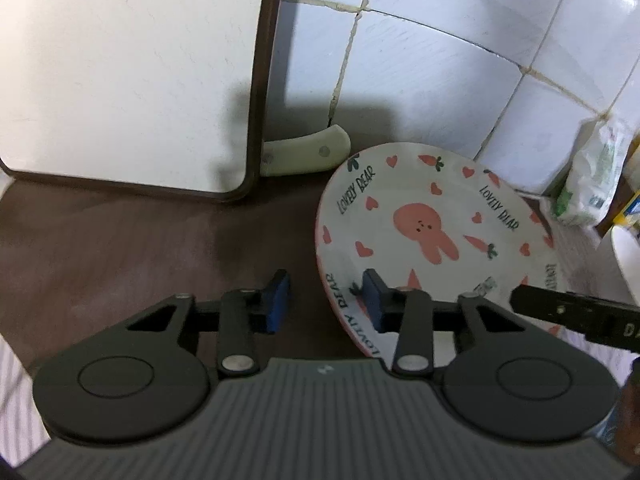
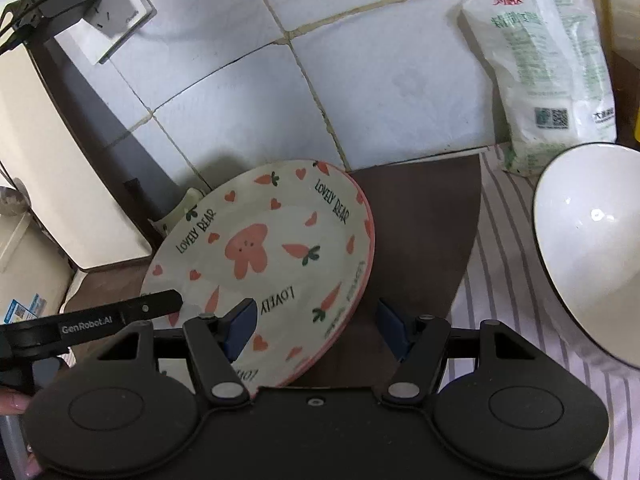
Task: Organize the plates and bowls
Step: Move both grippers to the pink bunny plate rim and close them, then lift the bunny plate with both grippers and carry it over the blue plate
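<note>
A white plate [image 1: 432, 216] with a pink bunny, hearts and carrots lies on the dark brown counter [image 1: 160, 248]; it also shows in the right wrist view [image 2: 264, 248]. It seems to rest on another plate, whose pink rim [image 2: 370, 240] shows beneath. My left gripper [image 1: 326, 300] is open, its jaws straddling the plate's left rim. My right gripper [image 2: 316, 326] is open, straddling the plate's near right rim. A white bowl [image 2: 592, 252] with a dark rim sits on the striped cloth to the right.
A white cutting board [image 1: 128, 72] leans on the tiled wall, with a knife handle [image 1: 304, 152] behind it. A white-green bag [image 2: 548, 64] stands against the wall. A striped cloth [image 2: 500, 280] covers the right counter. A wall socket with a black plug [image 2: 64, 0] is upper left.
</note>
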Tool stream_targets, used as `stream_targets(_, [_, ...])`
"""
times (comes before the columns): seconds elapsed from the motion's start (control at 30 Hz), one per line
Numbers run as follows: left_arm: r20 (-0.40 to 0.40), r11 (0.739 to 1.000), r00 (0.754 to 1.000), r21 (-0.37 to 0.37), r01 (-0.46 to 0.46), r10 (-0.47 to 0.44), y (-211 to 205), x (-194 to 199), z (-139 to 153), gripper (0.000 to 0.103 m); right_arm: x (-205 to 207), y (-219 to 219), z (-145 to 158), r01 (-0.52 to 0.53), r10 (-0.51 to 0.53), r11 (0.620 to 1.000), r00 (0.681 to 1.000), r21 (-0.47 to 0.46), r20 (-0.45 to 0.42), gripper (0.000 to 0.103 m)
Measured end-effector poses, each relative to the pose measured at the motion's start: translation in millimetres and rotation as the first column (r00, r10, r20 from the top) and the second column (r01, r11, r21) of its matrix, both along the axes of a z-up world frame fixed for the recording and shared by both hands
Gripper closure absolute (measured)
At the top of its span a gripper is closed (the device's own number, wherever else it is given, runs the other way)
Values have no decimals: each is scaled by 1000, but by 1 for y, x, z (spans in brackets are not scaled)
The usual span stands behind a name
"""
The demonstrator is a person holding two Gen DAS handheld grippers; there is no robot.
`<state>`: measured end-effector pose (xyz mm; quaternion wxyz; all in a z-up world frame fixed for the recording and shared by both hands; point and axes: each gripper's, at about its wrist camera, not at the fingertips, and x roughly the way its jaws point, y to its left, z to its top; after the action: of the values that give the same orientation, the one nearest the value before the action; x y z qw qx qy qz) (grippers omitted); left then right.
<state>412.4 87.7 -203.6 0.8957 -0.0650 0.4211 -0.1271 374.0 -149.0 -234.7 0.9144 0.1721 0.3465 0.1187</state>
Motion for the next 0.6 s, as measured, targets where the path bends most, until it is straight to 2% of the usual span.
stream_targets(0.03, [-1, 1000, 1000, -8, -6, 6, 0, 0, -1, 66, 1, 0, 0, 0, 0, 1000, 1000, 1, 1, 33])
stream_targets(0.13, [15, 1000, 1000, 3, -7, 7, -3, -2, -2, 66, 3, 2, 1, -16, 16, 1000, 1000, -9, -10, 54])
stream_targets(0.23, [24, 1000, 1000, 3, -3, 3, -4, -4, -2, 70, 5, 5, 1, -29, 28, 999, 1000, -39, -10, 56])
stream_targets(0.3, [8, 1000, 1000, -30, 7, -7, -4, -4, -3, 76, 5, 6, 0, -34, 34, 998, 999, -52, -1, 57])
stream_targets(0.33, [-2, 999, 1000, -41, 7, -7, -4, -3, -3, 76, 5, 5, -1, -36, 36, 998, 999, -53, 4, 57])
stream_targets(0.4, [-4, 1000, 1000, -23, 8, -8, -8, -2, -3, 77, 5, 5, -3, -37, 38, 998, 999, -57, 18, 58])
stream_targets(0.5, [-16, 1000, 1000, -29, -6, 5, -10, -2, -4, 78, 7, 2, -3, -3, 4, 998, 1000, -64, 9, 74])
stream_targets(0.6, [-30, 1000, 1000, -28, -2, 1, -10, -3, -3, 79, 8, -5, -2, 11, -11, 999, 1000, -35, -2, 78])
